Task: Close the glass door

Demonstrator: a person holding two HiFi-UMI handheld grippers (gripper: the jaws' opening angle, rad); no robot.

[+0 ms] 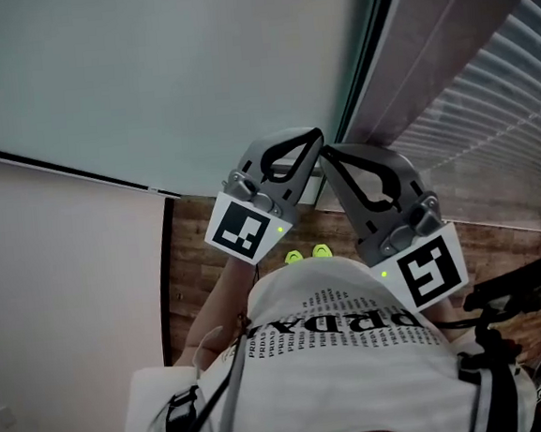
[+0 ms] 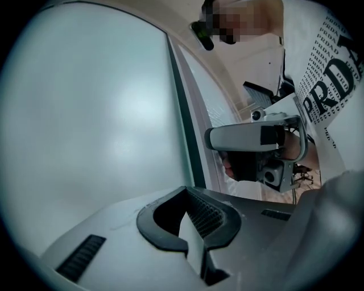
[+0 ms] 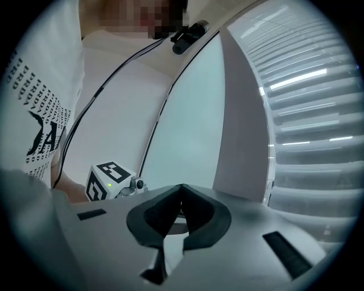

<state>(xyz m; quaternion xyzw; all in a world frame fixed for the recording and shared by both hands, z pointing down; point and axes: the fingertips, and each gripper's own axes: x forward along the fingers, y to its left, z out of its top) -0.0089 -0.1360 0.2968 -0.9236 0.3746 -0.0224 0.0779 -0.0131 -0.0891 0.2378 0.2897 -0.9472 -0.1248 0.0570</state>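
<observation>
Above wood floor [image 1: 197,236], by blinds [image 1: 495,87]: left gripper [image 1: 314,135] and right gripper [image 1: 326,150] side by side near the edge of the glass door [image 1: 192,67] at the grey frame [image 1: 423,28], jaws pinched together, empty, seemingly for pushing.

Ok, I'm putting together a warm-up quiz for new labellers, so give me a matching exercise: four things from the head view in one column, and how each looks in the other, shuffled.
Things:
1. glass door
2. slatted blind
3. floor
4. shirt

Looks:
A. brown wood planks
B. white with black print
C. frosted, pale teal
D. grey, at the far right of the view

Pairs: 1-C, 2-D, 3-A, 4-B
</observation>
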